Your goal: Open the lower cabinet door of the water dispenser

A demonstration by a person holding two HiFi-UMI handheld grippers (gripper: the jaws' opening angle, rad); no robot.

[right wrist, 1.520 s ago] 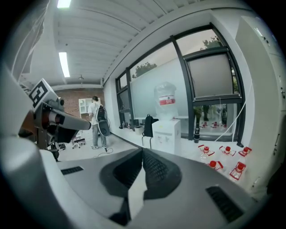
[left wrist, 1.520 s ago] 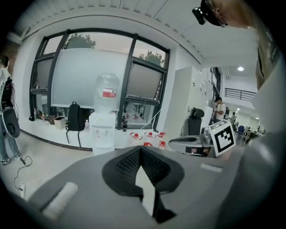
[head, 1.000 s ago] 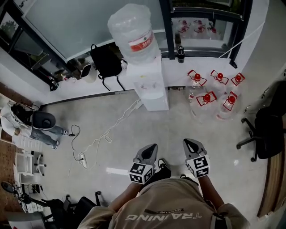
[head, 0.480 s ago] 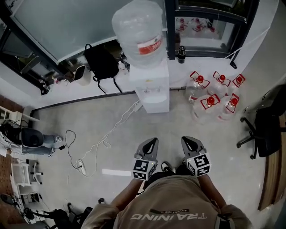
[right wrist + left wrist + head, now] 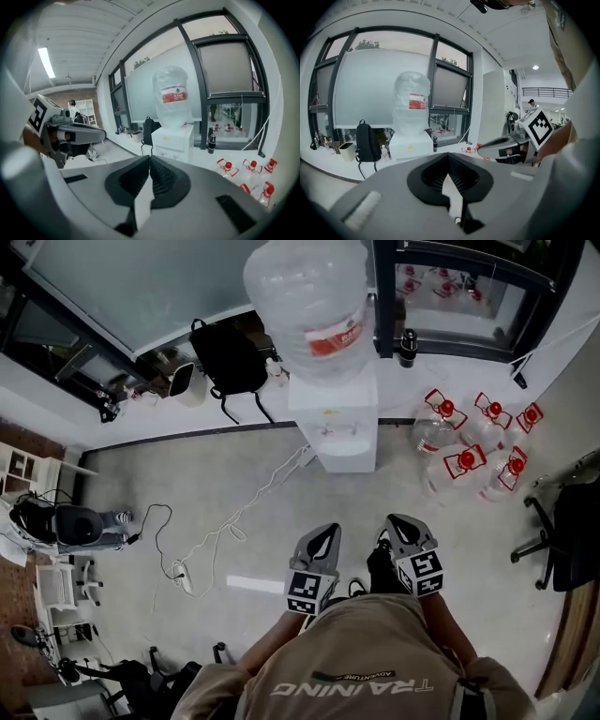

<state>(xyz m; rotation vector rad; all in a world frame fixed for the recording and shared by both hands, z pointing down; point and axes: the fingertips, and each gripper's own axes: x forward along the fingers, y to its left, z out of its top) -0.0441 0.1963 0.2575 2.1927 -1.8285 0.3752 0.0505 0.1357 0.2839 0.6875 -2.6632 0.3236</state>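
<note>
The white water dispenser (image 5: 342, 423) stands against the window wall with a large clear bottle (image 5: 314, 301) on top. Its front (image 5: 348, 461) shows only steeply from above, so the lower cabinet door is hard to make out. My left gripper (image 5: 328, 529) and right gripper (image 5: 396, 519) are held side by side in front of my chest, a stretch of floor short of the dispenser. Both are shut with nothing in them. In the left gripper view the dispenser (image 5: 410, 143) rises beyond the shut left gripper (image 5: 448, 154). In the right gripper view its lower part (image 5: 174, 140) is hidden behind the right gripper (image 5: 150, 157).
A black backpack (image 5: 230, 357) leans on the wall left of the dispenser. Several red-capped water jugs (image 5: 478, 451) crowd the floor to its right, with a black flask (image 5: 406, 346) on the sill. A white cable and power strip (image 5: 183, 577) cross the floor on the left. An office chair (image 5: 572, 540) stands at the right.
I have stepped closer to the dispenser, which now looms larger at the top of the head view. Both grippers came forward with me and stayed shut.
</note>
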